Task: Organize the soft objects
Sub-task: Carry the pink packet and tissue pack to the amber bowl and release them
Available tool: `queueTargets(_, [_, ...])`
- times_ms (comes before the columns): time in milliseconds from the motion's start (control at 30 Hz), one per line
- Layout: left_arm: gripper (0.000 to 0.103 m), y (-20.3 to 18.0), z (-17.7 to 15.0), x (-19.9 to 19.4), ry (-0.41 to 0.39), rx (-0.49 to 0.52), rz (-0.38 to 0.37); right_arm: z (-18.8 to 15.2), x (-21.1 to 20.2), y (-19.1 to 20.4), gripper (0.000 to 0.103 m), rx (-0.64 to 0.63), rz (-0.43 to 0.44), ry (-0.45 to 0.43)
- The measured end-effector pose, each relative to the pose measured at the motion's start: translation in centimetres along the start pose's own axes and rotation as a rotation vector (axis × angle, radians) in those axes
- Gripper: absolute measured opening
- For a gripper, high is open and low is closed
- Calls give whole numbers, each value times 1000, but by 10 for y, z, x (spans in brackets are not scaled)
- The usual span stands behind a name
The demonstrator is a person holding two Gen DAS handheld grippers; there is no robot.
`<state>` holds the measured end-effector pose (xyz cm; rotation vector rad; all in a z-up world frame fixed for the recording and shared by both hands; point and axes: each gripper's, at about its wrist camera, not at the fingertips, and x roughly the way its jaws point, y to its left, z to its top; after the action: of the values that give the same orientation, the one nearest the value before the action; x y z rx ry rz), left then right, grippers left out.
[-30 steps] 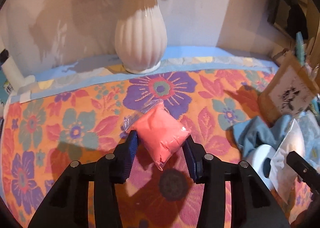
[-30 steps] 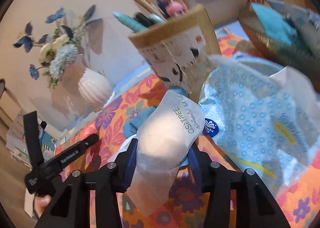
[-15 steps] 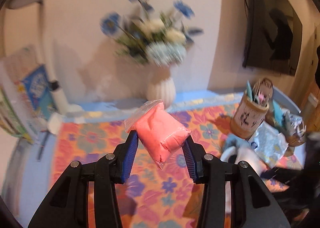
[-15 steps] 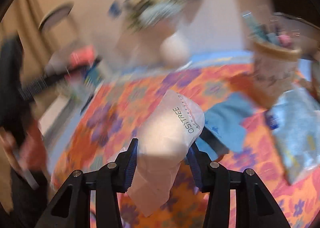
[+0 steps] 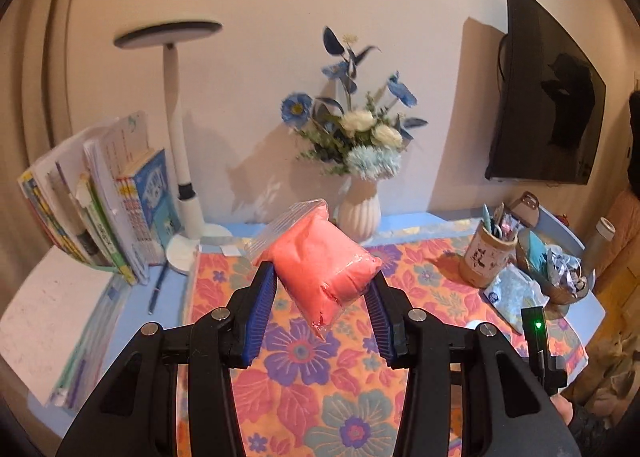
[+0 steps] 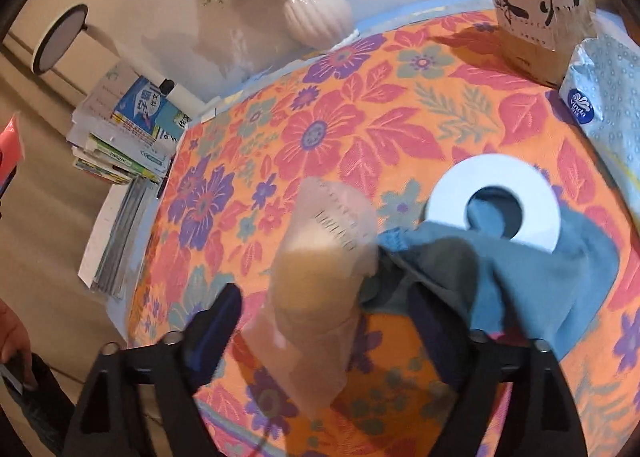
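Currently left gripper (image 5: 320,309) is pinching the coral-pink soft filling sealed in a clear plastic zip bag (image 5: 324,261), held up in the air over the orange floral woven tablecloth (image 5: 304,373). Bag sits skewed between the blue ribbed pads (image 5: 260,317), lower corner hanging free; risk is it creeps out if the squeeze eases, or the film splits if squeezed harder

Right gripper (image 6: 320,309) has its jaws spread wide. The translucent white pouch with printed lettering (image 6: 320,277) is in the gap, motion-blurred, no pad visibly touching it, so probably dropping or already loose on the cloth. It could land half on the crumpled teal-blue cloth (image 6: 520,269) just beside it or knock the white ring-shaped tape roll (image 6: 452,185) next to that

Far right, the blue dotted tissue pack (image 6: 608,97) crowds the landing area, so anything placed there could pile up unsorted
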<state>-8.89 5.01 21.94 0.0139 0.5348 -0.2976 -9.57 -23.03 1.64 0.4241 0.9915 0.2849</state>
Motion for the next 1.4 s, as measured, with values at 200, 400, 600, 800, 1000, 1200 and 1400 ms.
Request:
queueTargets(200, [41, -21, -27, 32, 60, -1, -55, 0, 25, 48, 91, -114, -194, -25])
queueTargets(400, [41, -30, -29, 40, 62, 10, -60, -22, 45, 95, 44, -446, -415, -137])
queueTargets(600, [41, -34, -24, 46, 43, -1, -88, -42, 20, 109, 42, -648, -557, -300])
queueTargets(800, [41, -56, -25, 67, 64, 14, -130, -62, 2, 73, 42, -689, -708, -323])
queueTargets(1000, [41, -88, -31, 96, 125, 44, -166, -64, -48, 11, 42, -545, -580, -360])
queueTargets(1200, [41, -124, -30, 110, 150, 74, -216, -47, -83, -68, 42, -279, -539, -305])
queueTargets(1400, [41, -181, -14, 121, 146, 129, -297, -27, -185, -79, 42, -203, -438, -548])
